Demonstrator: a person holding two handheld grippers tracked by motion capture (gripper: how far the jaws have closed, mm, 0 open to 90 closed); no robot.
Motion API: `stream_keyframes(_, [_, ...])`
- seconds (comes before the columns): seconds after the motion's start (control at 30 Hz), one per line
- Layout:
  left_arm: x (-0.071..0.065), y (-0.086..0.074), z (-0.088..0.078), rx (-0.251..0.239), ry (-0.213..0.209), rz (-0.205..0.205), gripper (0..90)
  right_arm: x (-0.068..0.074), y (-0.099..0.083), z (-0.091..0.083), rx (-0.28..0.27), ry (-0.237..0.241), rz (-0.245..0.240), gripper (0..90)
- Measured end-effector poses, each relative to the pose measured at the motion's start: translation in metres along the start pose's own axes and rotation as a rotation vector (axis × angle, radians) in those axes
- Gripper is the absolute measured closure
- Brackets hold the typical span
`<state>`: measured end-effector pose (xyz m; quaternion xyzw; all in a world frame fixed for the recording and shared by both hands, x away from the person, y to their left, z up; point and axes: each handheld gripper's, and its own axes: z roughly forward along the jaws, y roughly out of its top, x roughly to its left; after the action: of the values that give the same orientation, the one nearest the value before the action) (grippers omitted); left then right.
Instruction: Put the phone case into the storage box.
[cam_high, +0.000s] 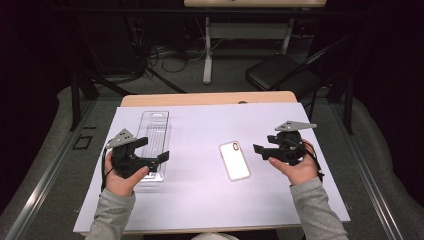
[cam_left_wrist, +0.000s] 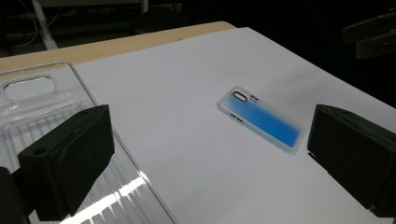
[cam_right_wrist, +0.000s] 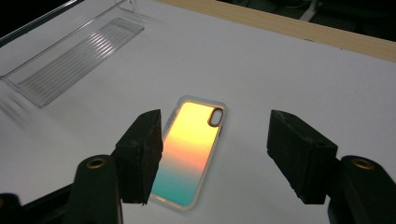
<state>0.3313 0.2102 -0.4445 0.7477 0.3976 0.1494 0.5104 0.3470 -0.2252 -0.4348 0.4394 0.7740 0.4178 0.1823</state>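
- A dark room lies behind the table (cam_high: 210, 98), with a folding chair (cam_high: 280, 72) and loose cables on the floor beyond its far edge; a white sheet (cam_high: 200, 200) covers most of the wooden top.
- At the left of the sheet lies a clear plastic tray (cam_high: 154, 131), long and ribbed, running away from the person.
- The left gripper (cam_high: 154, 150) is held in the person's left hand (cam_high: 120, 180) above the tray's near end, pointing toward the middle of the table. In the left gripper view its jaws stand wide apart with nothing between them; one hangs over the tray (cam_left_wrist: 42, 107), the other over bare sheet.
- Right of centre the phone case (cam_high: 234, 160) lies flat on the sheet, camera cut-out at its far end, well apart from the tray and touching neither gripper. It glows orange to teal in the right gripper view (cam_right_wrist: 194, 149) and blue in the left gripper view (cam_left_wrist: 264, 122).
- The right gripper (cam_high: 261, 151), in the right hand (cam_high: 297, 170), hovers just right of the case and points left at it. Its jaws are spread, empty, and frame the case from above without touching it.
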Motion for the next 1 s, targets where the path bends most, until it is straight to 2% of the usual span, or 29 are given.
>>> stream_keyframes(0.03, [0.0,0.0,0.0,0.0,0.0,0.0,2.2,0.0,0.0,0.0,0.0,0.0,0.0,35.9])
stream_keyframes(0.07, [0.002,0.004,0.003,0.0,-0.002,-0.004,2.8,0.0,0.004,0.006,0.026,-0.01,-0.005,36.3])
stream_keyframes(0.2, [0.005,0.009,0.009,0.021,-0.007,-0.013,2.8,-0.001,0.009,0.016,0.076,-0.002,0.012,36.0])
stream_keyframes(0.3, [0.007,0.016,0.01,-0.003,0.037,0.008,6.0,-0.003,0.013,0.024,0.105,0.006,0.015,35.6])
stream_keyframes(0.47, [0.009,0.018,0.006,-0.032,0.034,0.011,7.3,-0.006,0.018,0.039,0.216,0.044,0.056,34.3])
stream_keyframes(0.57, [0.01,0.017,0.006,-0.031,0.039,0.013,7.3,-0.005,0.021,0.05,0.28,0.038,0.044,34.1])
stream_keyframes(0.67, [0.01,0.016,0.008,-0.014,0.032,0.015,8.3,-0.006,0.021,0.061,0.353,0.028,0.056,34.4])
stream_keyframes(0.7, [0.01,0.016,0.008,-0.014,0.032,0.015,8.9,-0.006,0.021,0.061,0.353,0.028,0.056,34.4])
stream_keyframes(0.77, [0.009,0.014,0.009,-0.01,0.036,0.024,9.8,-0.004,0.022,0.072,0.416,0.013,0.065,36.0])
stream_keyframes(0.87, [0.009,0.015,0.008,-0.014,0.031,0.026,11.0,-0.003,0.023,0.082,0.474,0.006,0.068,39.2])
stream_keyframes(1.0, [0.008,0.015,0.006,-0.015,0.016,0.03,14.8,-0.004,0.023,0.094,0.539,-0.009,0.077,39.2])
